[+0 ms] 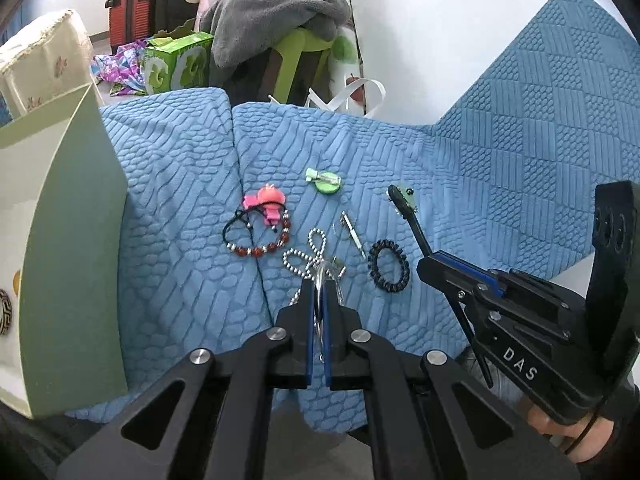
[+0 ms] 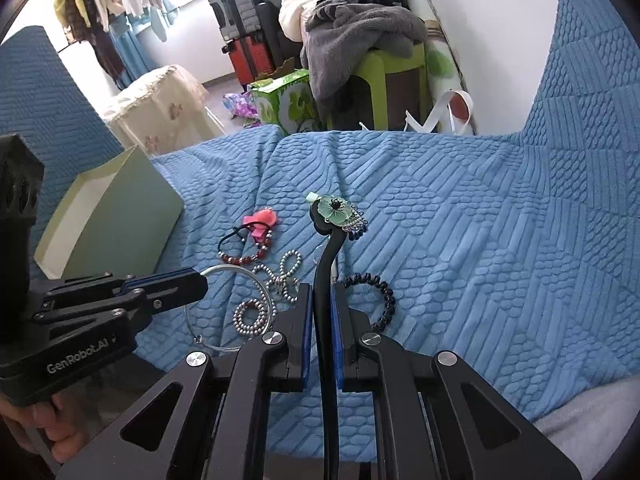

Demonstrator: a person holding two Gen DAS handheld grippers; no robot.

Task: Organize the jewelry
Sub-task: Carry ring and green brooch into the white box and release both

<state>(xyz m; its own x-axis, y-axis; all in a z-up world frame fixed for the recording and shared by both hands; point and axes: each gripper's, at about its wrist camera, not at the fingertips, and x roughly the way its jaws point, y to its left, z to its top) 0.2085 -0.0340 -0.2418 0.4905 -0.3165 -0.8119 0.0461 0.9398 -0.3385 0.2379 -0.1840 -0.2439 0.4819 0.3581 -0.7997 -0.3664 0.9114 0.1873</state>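
Up front in the left wrist view, the left gripper (image 1: 319,280) is clenched on a thin silver bangle (image 1: 320,276), its ring standing edge-on between the blue pads just above the blue textured cover (image 1: 500,168). Beneath the tips lies a silver bead chain (image 1: 308,252), looped over itself. Left of it rests a red bead bracelet (image 1: 260,246) on a black cord, touching a pink clip (image 1: 269,202). Further back sits a green round clip (image 1: 326,184), and a small silver hairpin (image 1: 352,232) lies between the chain and a black spiral hair tie (image 1: 389,266). The right gripper (image 1: 430,256) enters from the right, gripping a black hair stick (image 1: 412,220) that points away toward the back. A pale green box (image 1: 76,240) stands open at the left edge of the cover.

Seen from the right wrist view, the right gripper (image 2: 322,292) is closed tight on the black hair stick (image 2: 326,264), which curves upward to a green flower ornament (image 2: 336,212) with small dangling beads. The black spiral hair tie (image 2: 380,300) lies just right of the fingers. The left gripper (image 2: 200,280) reaches in from the left, the silver bangle (image 2: 230,308) hanging from its tips over the silver bead chain (image 2: 276,280). Behind these lie the red bead bracelet (image 2: 244,254) and the pink clip (image 2: 262,220), with the pale green box (image 2: 120,216) standing near the left side of the cover (image 2: 480,240)
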